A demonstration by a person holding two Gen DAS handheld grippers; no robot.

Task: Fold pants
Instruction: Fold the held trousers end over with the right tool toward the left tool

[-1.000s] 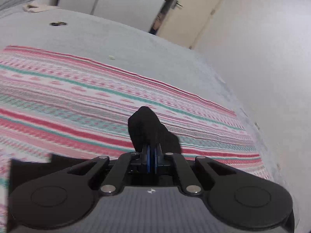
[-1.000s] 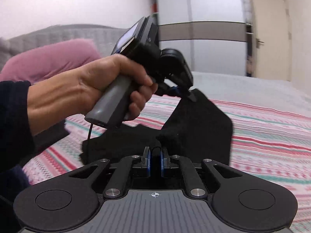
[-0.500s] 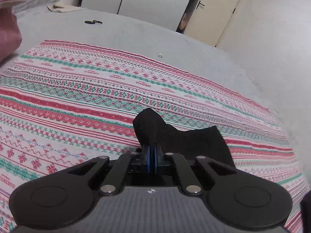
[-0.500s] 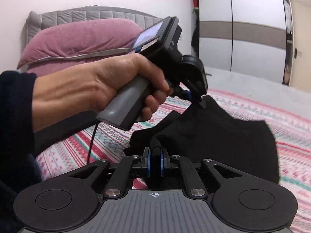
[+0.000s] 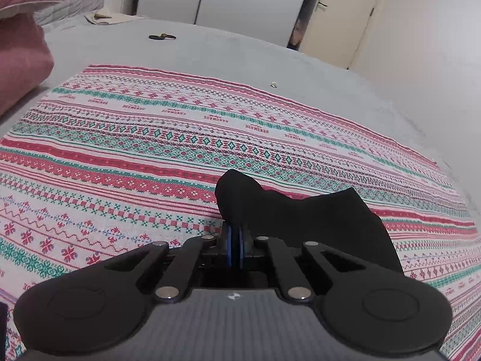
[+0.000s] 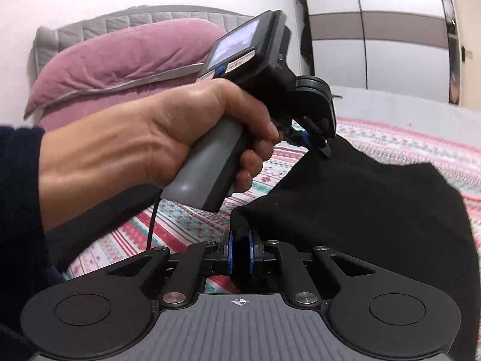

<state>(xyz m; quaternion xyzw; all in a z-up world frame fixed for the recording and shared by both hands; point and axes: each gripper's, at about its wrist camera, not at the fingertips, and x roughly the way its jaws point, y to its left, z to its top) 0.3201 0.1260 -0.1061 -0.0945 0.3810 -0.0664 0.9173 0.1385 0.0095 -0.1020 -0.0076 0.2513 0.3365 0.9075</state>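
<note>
Lowered toward the "HANDMADE" blanket [image 5: 126,162], left tongs [image 5: 237,234] and right tongs [image 6: 240,249] each pinch the black pants [image 6: 360,198].

Bed [image 5: 228,57]: grey cover, partly under a patterned blanket.
Blanket [image 5: 126,150]: red, green and white bands, spread flat.
Pillow [image 6: 126,54]: pink, against the grey headboard [image 6: 90,27].
Wardrobe [image 5: 240,3]: white doors, beyond the bed.
Door [image 5: 345,18]: cream, shut.
</note>
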